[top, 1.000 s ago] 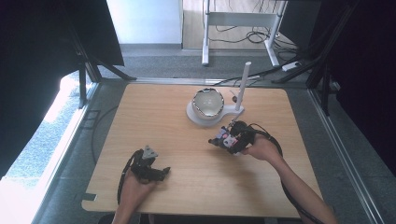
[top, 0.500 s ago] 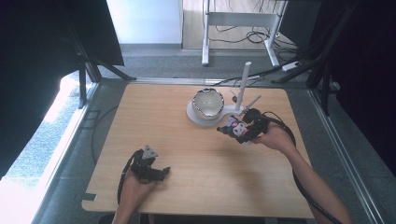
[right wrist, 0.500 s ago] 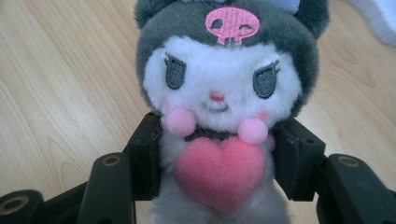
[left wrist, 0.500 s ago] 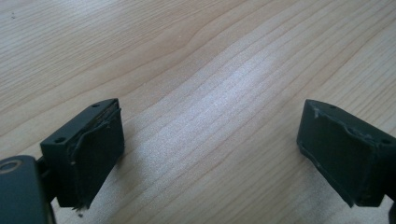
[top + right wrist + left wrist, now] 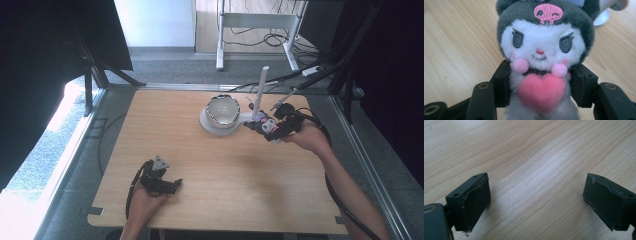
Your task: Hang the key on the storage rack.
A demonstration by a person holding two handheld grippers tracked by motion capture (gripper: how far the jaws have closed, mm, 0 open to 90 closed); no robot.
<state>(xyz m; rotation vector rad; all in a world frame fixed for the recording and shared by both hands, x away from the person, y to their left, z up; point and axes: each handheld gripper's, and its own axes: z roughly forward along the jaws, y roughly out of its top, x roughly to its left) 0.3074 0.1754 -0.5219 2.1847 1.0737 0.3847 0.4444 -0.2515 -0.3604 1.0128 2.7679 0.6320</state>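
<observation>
The right hand-held gripper [image 5: 256,126], pinching the plush toy [image 5: 541,52] around its body, has lifted it off the surface [image 5: 165,125] and carried it close beside the bowl [image 5: 223,109]; dropping it in looks next. The left hand-held gripper [image 5: 536,202] rests spread and empty, well apart from the bowl.

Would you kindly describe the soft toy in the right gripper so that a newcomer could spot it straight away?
On the light wooden table, look to the far right part, beside the shiny metal bowl on its round white base with an upright white post. There the right gripper holds a small plush doll by its body. Its dark grey hood with a pink skull, white face and pink heart set it apart.
</observation>
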